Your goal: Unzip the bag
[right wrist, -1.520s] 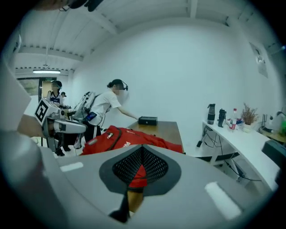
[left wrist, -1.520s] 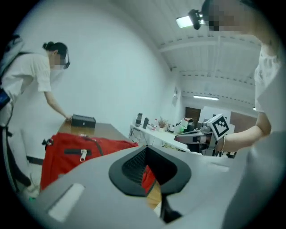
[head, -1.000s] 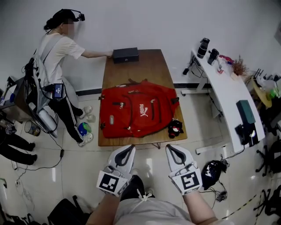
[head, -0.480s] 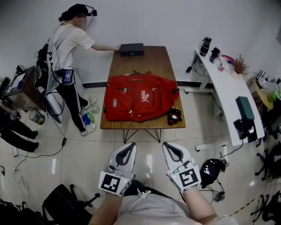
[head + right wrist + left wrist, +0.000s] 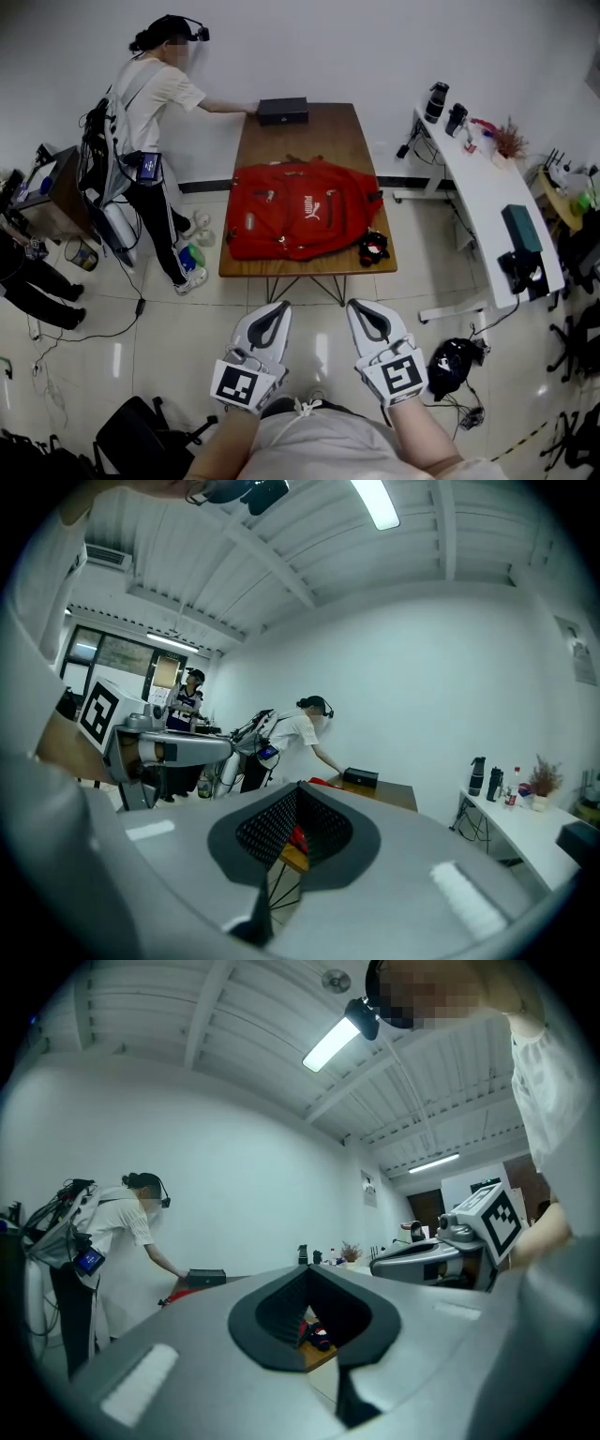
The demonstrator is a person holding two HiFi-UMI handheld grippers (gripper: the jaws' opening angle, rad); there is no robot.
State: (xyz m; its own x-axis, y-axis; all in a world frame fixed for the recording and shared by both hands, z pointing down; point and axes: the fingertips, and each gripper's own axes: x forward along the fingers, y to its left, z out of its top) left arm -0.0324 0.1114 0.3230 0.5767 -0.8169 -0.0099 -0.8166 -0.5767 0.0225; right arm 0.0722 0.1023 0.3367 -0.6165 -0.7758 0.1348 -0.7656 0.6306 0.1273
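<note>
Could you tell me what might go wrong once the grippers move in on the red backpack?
1. The left gripper and right gripper are shut and short of the table; unless opened, they may shove the red backpack instead of catching a zipper pull.
2. A small black and red object lies beside the backpack at the table's near edge; tugging the bag could knock it off.
</note>
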